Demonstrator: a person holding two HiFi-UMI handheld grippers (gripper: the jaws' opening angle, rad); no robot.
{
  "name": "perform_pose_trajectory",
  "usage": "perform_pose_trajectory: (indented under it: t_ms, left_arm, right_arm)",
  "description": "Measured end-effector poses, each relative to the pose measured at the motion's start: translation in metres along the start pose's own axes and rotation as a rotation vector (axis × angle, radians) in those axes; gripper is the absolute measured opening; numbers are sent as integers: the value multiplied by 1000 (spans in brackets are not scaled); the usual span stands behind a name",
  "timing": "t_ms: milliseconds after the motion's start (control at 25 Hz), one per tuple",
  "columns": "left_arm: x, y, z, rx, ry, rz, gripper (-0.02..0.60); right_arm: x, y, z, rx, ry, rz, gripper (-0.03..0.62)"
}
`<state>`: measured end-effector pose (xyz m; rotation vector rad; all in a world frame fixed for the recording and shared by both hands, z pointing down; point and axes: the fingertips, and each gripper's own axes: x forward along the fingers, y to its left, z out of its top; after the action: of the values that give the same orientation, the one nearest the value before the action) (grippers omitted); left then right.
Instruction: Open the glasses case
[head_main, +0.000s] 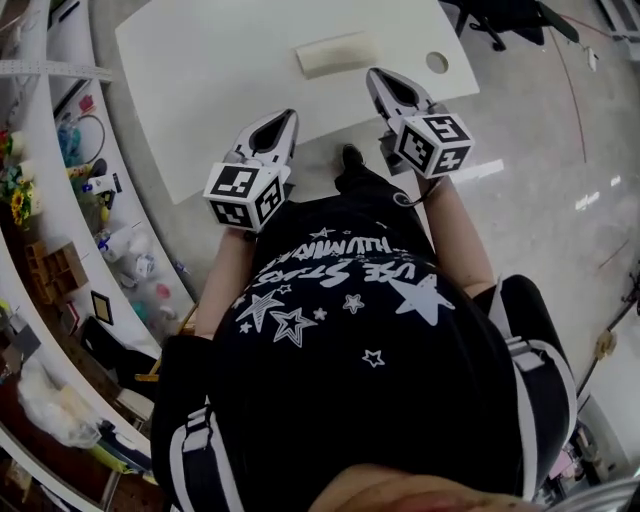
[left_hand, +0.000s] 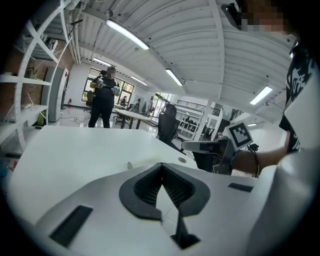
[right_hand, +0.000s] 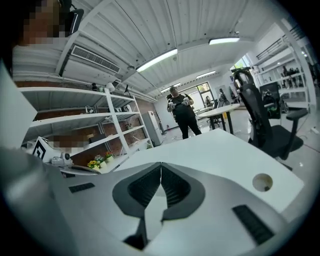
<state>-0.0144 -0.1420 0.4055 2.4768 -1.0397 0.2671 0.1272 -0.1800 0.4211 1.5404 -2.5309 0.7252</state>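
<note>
Spotted glasses case (head_main: 337, 54) lying flat near bench (head_main: 220, 70) far edge, untouched, with left gripper (head_main: 288, 117) and right gripper (head_main: 376, 77) both clenched empty toward near edge; judged case light, stiff, likely slippery, so best pinned at one end, lid pried along long seam.

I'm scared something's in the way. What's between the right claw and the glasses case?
Nothing. Only bare white table lies between the right claw and the glasses case, as the head view shows.
</note>
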Motion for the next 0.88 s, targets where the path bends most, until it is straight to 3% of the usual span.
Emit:
perform_pose_trajectory:
  t_ms: [240, 520, 880]
  left_arm:
    - [48, 6, -6, 7, 15, 82, 12]
    - [96, 14, -17, 5, 55, 157, 12]
    - [135, 35, -43, -7, 146, 294, 12]
  right_arm:
    - [24, -38, 14, -80, 46, 59, 9]
    - [48, -76, 16, -96, 112, 127, 9]
    - [72, -95, -6, -215, 260, 234, 9]
